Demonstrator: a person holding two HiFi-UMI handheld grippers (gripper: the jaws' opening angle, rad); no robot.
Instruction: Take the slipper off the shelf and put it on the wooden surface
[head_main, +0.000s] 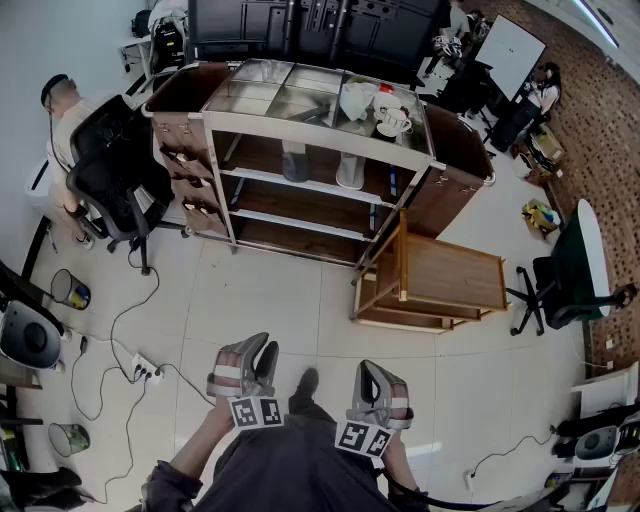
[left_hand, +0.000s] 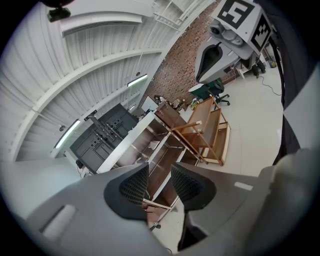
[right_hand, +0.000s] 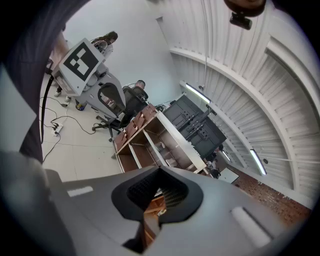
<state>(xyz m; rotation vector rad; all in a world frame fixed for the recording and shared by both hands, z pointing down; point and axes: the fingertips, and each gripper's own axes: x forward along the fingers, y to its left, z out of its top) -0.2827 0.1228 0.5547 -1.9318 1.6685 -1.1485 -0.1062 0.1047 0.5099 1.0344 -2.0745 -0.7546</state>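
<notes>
Two grippers are hovering empty, left gripper (left_hand: 160, 169) narrowly parted, right gripper (right_hand: 160, 172) closed. Open floor (head_main: 290, 300) is lying ahead, with one shelf (head_main: 320, 130) and one wooden surface (head_main: 450, 272) beyond.

Left gripper (left_hand: 159, 172) jaws apart, right gripper (right_hand: 160, 172) jaws together

Facing the shelf (head_main: 310, 190) far off, a slipper (head_main: 350, 172) on its middle board. Spotting a wooden stand (head_main: 455, 272) nearer, right. Holding left gripper (head_main: 262, 348) and right gripper (head_main: 372, 370) near, side by side.

Two grippers (head_main: 258, 348) (head_main: 376, 372), one shelf unit (head_main: 320, 133), one wooden stand (head_main: 455, 275), two slippers (head_main: 295, 163) (head_main: 350, 171), two office chairs (head_main: 115, 160) (head_main: 572, 265)
</notes>
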